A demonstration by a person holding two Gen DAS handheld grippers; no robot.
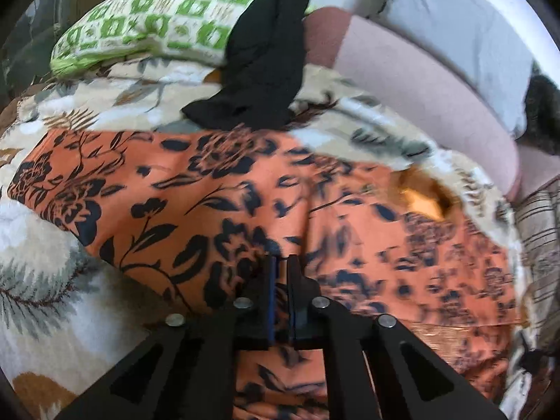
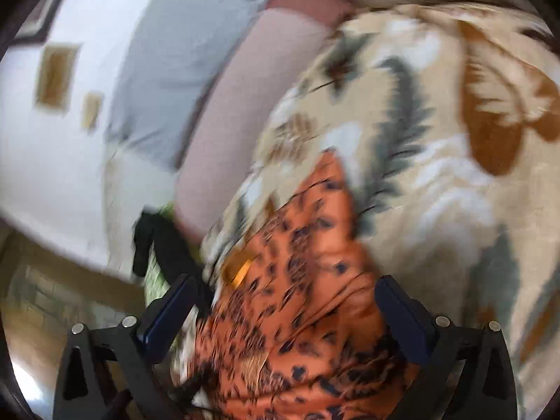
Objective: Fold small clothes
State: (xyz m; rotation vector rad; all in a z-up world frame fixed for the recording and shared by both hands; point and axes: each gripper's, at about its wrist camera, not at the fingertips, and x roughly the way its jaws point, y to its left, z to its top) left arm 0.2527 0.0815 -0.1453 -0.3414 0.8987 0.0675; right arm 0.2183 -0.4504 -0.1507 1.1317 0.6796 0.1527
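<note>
Two grippers work one garment. Nearest, the left gripper [image 1: 282,266] has its jaws pinched nearly together on the near edge of the orange floral cloth [image 1: 245,203]; the right gripper [image 2: 287,301] stands wide, the cloth bunched between its fingers but not clamped. The cloth lies spread on a leaf-patterned blanket [image 1: 52,280]. It looks thin, light and limp, likely slippery, so hems and corners are the best holds. Beyond lie a black garment [image 1: 266,70] and a green patterned pillow [image 1: 150,17]. No containers show.

Left tool [image 1: 282,262] pinched closed, right tool [image 2: 285,288] spread wide.
</note>
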